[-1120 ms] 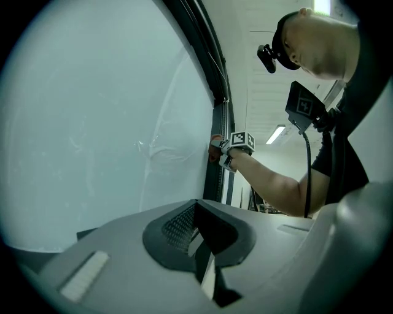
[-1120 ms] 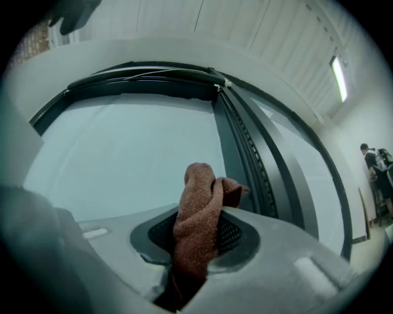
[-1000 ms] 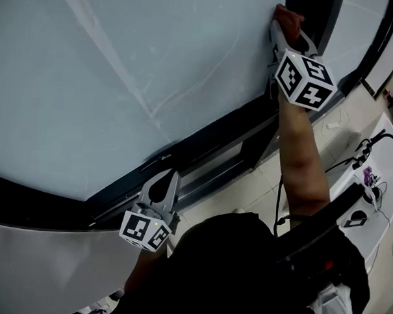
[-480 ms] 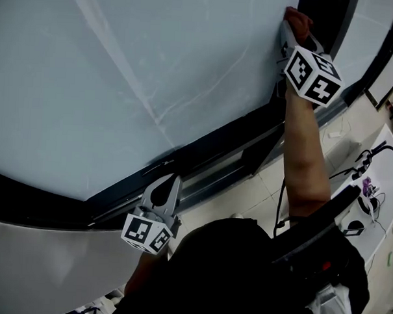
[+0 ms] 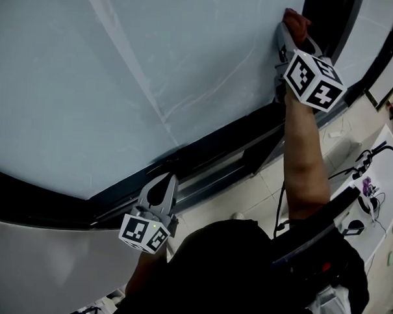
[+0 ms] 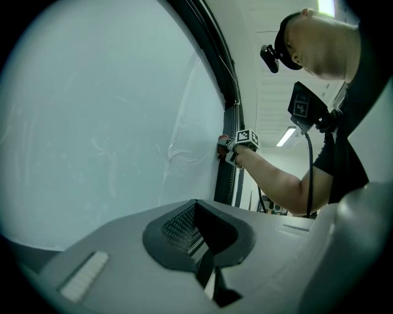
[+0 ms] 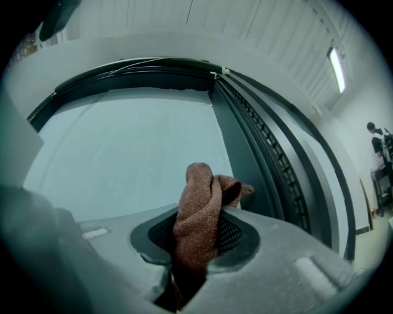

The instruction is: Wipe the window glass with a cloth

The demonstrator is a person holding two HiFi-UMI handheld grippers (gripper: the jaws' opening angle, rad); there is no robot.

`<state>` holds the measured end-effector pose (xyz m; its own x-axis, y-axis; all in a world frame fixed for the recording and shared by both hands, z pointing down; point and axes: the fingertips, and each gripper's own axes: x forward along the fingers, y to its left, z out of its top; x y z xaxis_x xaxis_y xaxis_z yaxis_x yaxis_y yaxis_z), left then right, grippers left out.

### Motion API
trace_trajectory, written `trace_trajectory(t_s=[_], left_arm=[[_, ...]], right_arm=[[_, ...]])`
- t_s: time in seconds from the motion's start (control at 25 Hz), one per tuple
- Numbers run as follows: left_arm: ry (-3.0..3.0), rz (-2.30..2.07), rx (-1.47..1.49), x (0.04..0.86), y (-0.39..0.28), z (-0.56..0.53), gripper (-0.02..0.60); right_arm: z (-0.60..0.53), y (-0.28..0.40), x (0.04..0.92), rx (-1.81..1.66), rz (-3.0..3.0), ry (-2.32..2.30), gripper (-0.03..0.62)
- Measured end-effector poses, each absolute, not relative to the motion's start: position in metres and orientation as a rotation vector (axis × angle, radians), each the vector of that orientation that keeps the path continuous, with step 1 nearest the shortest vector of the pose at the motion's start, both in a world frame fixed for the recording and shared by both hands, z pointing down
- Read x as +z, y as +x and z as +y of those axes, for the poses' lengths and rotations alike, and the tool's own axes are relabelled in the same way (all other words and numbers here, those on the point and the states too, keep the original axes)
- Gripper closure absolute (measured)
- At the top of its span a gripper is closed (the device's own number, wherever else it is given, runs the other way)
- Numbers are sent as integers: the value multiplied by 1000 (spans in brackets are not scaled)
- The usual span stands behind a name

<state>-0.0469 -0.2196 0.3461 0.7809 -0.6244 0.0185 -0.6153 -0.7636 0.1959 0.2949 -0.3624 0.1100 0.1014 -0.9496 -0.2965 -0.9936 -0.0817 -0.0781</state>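
Cloth (image 7: 199, 208) pinched in right claw (image 5: 287, 35), held against window glass (image 5: 154, 73) at right edge, just beside dark frame (image 5: 322, 22). Left claw (image 5: 161, 187) pressed together, empty, held low near pane's bottom edge. Faint streaks seen across pane. Wiping judged under way, most of glass left.

A wide pane of pale, streaked glass (image 5: 122, 72) sits in a dark frame (image 5: 210, 147). Light tiled floor (image 5: 263, 185) runs under its lower edge. A strip light (image 7: 336, 61) glows on the white panelled ceiling (image 7: 245, 24).
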Motion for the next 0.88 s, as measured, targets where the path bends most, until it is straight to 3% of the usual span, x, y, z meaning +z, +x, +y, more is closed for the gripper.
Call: trace_trajectory(t_s=[0.88], left_arm=[[2772, -978, -106, 351, -103, -205, 565]], right_arm=[[-343, 168, 108, 273, 2074, -1963, 513]])
